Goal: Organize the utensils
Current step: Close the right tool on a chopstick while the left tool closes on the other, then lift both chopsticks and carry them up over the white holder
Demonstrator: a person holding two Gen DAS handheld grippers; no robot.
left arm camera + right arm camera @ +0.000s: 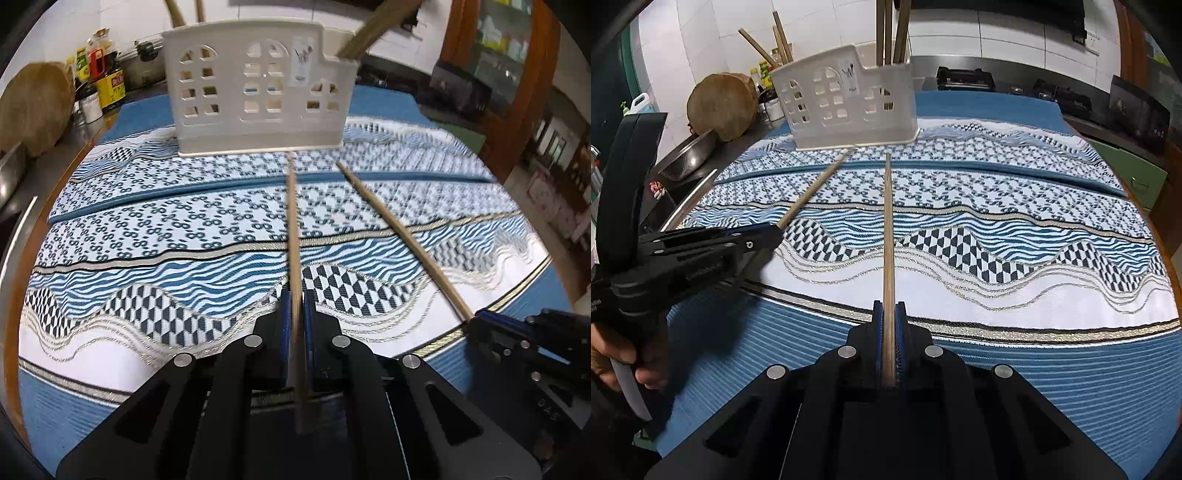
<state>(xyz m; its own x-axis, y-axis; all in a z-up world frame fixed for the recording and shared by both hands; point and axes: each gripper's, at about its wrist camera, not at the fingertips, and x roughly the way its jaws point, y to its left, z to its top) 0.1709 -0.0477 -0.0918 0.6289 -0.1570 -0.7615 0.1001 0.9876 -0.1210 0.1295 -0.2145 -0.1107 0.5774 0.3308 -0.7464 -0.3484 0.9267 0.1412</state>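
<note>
Wooden chopsticks, 2 of them, pinched 1 apiece: left gripper (295,306) clamps the left stick (293,229), right gripper (889,314) clamps the right stick (887,221), tips near the holder's (255,92) base, patterned cloth (147,229) wide open either side.

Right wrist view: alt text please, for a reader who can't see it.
The right gripper is shut on a chopstick pointing at a white holder on a blue patterned cloth. At left, the left gripper holds a second chopstick.
</note>
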